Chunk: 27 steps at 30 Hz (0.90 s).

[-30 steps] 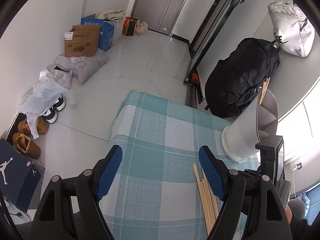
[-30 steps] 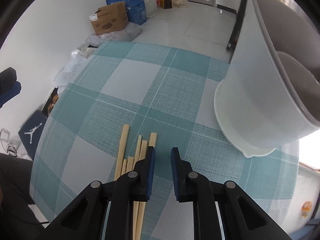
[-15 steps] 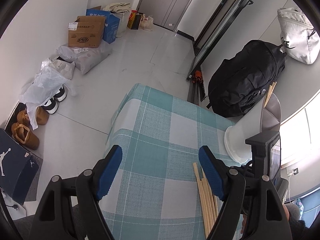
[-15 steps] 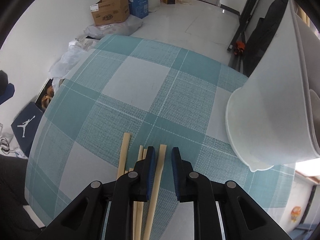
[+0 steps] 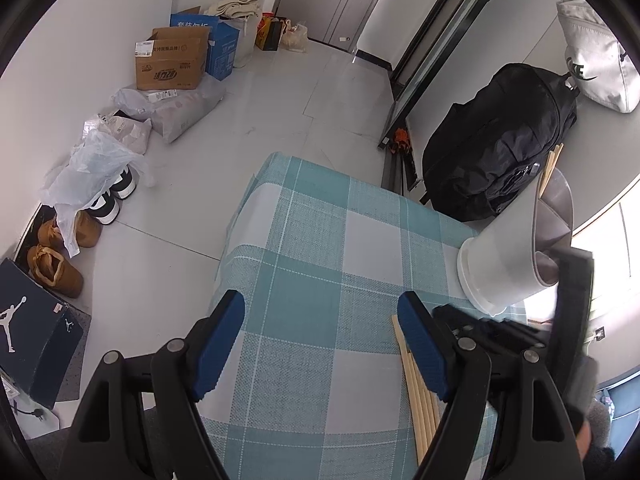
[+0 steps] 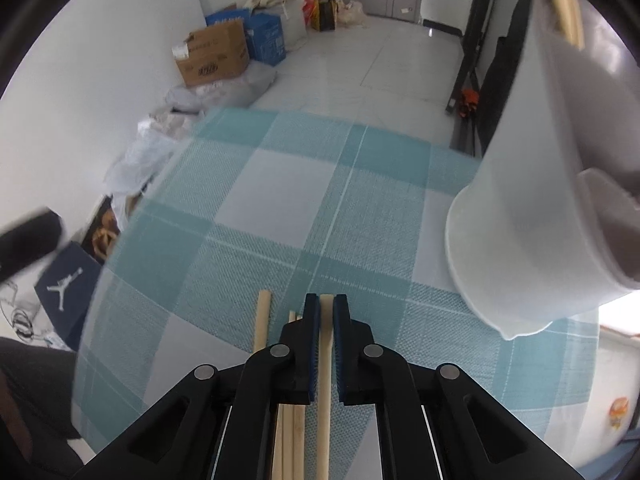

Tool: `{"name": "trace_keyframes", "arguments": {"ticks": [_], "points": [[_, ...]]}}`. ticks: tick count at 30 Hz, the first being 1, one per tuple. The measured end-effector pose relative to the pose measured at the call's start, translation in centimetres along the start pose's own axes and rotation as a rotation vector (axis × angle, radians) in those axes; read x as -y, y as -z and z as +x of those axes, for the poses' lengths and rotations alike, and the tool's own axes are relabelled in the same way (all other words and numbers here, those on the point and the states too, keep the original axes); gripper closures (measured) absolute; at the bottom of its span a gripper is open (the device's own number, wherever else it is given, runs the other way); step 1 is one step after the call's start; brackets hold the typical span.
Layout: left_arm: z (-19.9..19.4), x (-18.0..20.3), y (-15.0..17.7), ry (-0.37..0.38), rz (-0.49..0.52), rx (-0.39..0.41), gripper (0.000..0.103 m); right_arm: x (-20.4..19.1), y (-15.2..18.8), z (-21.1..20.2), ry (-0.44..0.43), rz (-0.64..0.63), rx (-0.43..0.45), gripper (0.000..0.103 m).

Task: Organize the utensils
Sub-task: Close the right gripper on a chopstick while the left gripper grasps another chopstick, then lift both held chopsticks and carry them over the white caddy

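Right hand-held gripper [image 6: 326, 312]: jaws closing on a single wooden chopstick [image 6: 325, 380], blue pads pressing against both its sides; the stick's near end is running out of frame below, and whether it is resting on the cloth or lifted cannot be told

Remaining chopsticks [image 6: 286, 436]: lying just left of the gripped one on the surface [image 6: 280, 208] with its teal-and-white checked cloth, largely hiding behind the black gripper body; their count is hard to make out

Utensil holder [image 6: 532, 200]: white, standing at the far right of the surface, blurring in the right wrist view, its upper part cut off by the lens edge; wooden stick tips [image 6: 564, 8] are showing at its top

Left hand-held gripper [image 5: 320, 320]: jaws standing wide apart with nothing between them, hovering over the left part of the cloth
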State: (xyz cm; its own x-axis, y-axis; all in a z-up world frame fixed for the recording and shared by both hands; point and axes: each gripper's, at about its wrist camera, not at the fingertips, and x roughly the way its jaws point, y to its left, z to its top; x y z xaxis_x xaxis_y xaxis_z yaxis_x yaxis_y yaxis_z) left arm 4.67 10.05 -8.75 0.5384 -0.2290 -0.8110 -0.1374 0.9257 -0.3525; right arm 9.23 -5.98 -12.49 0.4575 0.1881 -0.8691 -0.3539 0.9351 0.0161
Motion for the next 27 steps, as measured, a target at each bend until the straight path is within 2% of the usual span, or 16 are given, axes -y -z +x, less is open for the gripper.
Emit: {"name": "trace_keyframes", "arguments": {"ticks": [4, 10, 16, 25, 27], "points": [[0.6, 0.4, 0.1, -0.009, 0.007, -0.029, 0.028, 1.4, -0.2, -4.0, -0.031, 0.032, 0.105, 0.097], [2.1, 1.6, 0.7, -0.025, 0.037, -0.102, 0.028, 4.1, 0.6, -8.3, -0.105, 0.107, 0.170, 0.097], [4.0, 3.5, 1.9, -0.066, 0.105, -0.192, 0.028, 7.1, 1.8, -10.4, -0.148, 0.187, 0.239, 0.097], [6.4, 6.0, 2.0, -0.114, 0.163, -0.250, 0.028, 9.8, 3.6, -11.7, -0.175, 0.253, 0.337, 0.097], [7.2, 6.3, 2.0, -0.119, 0.162, -0.268, 0.029, 10.4, 3.8, -12.1, -0.204, 0.266, 0.353, 0.097]]}}
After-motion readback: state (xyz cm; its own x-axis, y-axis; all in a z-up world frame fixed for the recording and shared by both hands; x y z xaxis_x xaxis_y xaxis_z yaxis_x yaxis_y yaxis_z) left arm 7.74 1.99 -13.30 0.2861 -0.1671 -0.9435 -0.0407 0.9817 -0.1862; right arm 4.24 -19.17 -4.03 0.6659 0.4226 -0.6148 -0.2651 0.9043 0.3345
